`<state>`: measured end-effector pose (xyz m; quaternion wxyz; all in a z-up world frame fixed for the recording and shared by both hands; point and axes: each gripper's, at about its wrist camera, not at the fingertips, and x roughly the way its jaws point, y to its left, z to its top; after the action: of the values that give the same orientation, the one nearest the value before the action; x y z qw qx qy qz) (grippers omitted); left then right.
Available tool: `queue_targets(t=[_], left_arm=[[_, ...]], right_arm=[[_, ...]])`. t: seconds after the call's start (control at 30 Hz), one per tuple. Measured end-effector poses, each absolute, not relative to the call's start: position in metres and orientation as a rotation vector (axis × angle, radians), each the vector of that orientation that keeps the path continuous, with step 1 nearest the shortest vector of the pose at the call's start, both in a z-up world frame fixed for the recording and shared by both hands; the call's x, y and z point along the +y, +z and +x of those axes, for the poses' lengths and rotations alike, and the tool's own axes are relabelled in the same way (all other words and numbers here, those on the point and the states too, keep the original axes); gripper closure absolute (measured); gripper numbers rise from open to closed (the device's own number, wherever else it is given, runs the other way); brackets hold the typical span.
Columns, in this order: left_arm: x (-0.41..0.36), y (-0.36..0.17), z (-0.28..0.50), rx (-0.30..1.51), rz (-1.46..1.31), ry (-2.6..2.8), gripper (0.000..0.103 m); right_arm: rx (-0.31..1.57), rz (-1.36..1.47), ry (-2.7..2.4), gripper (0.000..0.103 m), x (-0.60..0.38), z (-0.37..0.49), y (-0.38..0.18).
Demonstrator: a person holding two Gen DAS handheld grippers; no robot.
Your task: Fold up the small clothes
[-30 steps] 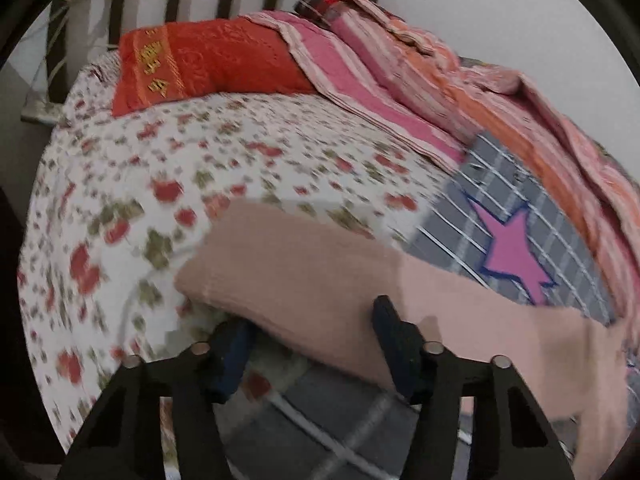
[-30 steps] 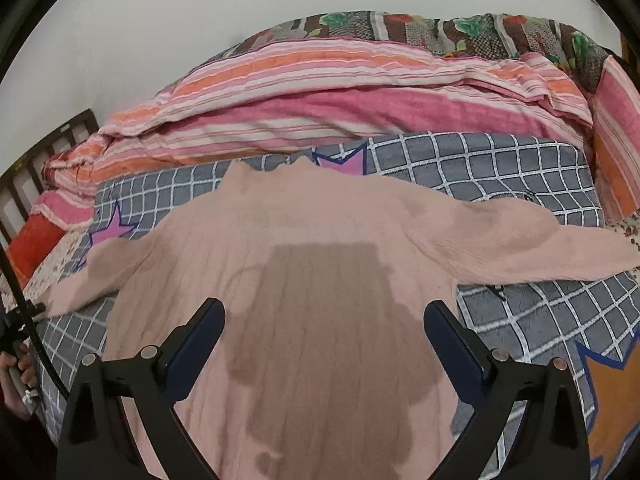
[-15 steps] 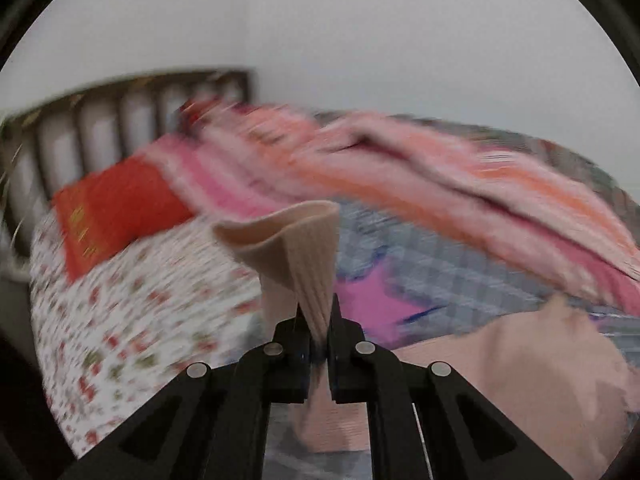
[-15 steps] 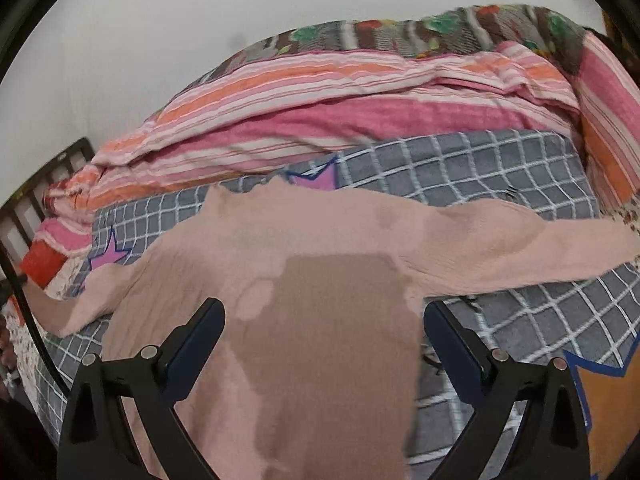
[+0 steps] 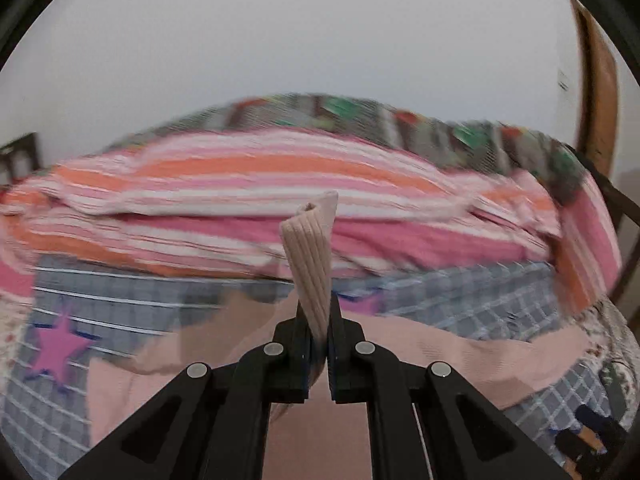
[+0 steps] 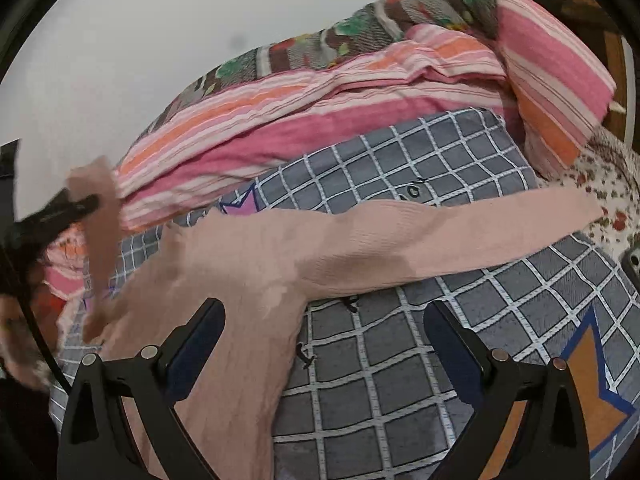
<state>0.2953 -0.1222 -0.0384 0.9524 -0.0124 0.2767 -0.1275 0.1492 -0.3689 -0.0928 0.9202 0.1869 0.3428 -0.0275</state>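
Observation:
A small pink ribbed sweater [image 6: 240, 264] lies spread on a grey checked blanket [image 6: 400, 360]. My left gripper [image 5: 318, 320] is shut on the cuff of the left sleeve [image 5: 310, 264], which stands up between the jaws, lifted above the sweater body [image 5: 320, 432]. In the right wrist view the left gripper [image 6: 86, 204] holds that raised sleeve [image 6: 100, 232] at the far left. My right gripper [image 6: 324, 332] is open and empty, hovering over the sweater's right side. The right sleeve [image 6: 480, 224] lies flat, stretched out to the right.
A rumpled pink and orange striped quilt [image 6: 320, 120] is heaped along the wall behind the sweater. A floral sheet [image 6: 608, 184] shows at the right edge. A dark bed frame [image 5: 624, 208] and a wooden post [image 5: 600, 80] stand at the right.
My left gripper has shut on the left sleeve cuff, lifted it off the bed and swung it right over the sweater. My right gripper has shifted right and stayed open.

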Motion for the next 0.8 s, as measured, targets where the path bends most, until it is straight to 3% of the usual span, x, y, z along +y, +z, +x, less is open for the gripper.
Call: queue_targets(t=[0.2,0.23,0.3,0.37,0.4,0.5,0.6,0.67,0.73,0.8], left_arm=[[-0.181,-0.088,0.294,0.684,-0.068,-0.417,0.095],[-0.181,-0.094,0.292,0.702,-0.078,-0.429,0.091],[-0.175,-0.103,0.289,0.745,-0.110,-0.435,0.069],[-0.161,-0.105,0.283,0.752,-0.133,-0.415,0.033],[-0.150,-0.104,0.278,0.734,-0.140,-0.400,0.029],[-0.113,-0.103,0.265,0.696,-0.120,-0.317,0.029],[-0.065,-0.110,0.253,0.708,-0.100,-0.198,0.029],[-0.034,-0.120,0.246,0.723,-0.076,-0.108,0.029],[-0.012,-0.129,0.242,0.744,-0.047,-0.032,0.029],[0.011,-0.136,0.240,0.755,-0.023,0.006,0.029]], right_arm=[[0.689,0.393,-0.059,0.005,-0.380,0.144,-0.093],[0.691,0.391,-0.063,0.005,-0.381,0.145,-0.094],[0.701,0.390,-0.070,0.005,-0.381,0.146,-0.097],[0.711,0.389,-0.066,0.005,-0.379,0.150,-0.101],[0.713,0.385,-0.060,0.005,-0.378,0.152,-0.103],[0.718,0.379,-0.030,0.009,-0.370,0.157,-0.107],[0.723,0.383,0.015,0.027,-0.361,0.163,-0.112],[0.743,0.385,0.049,0.050,-0.354,0.170,-0.117],[0.774,0.377,0.076,0.062,-0.345,0.181,-0.124],[0.798,0.366,0.073,0.064,-0.338,0.191,-0.130]])
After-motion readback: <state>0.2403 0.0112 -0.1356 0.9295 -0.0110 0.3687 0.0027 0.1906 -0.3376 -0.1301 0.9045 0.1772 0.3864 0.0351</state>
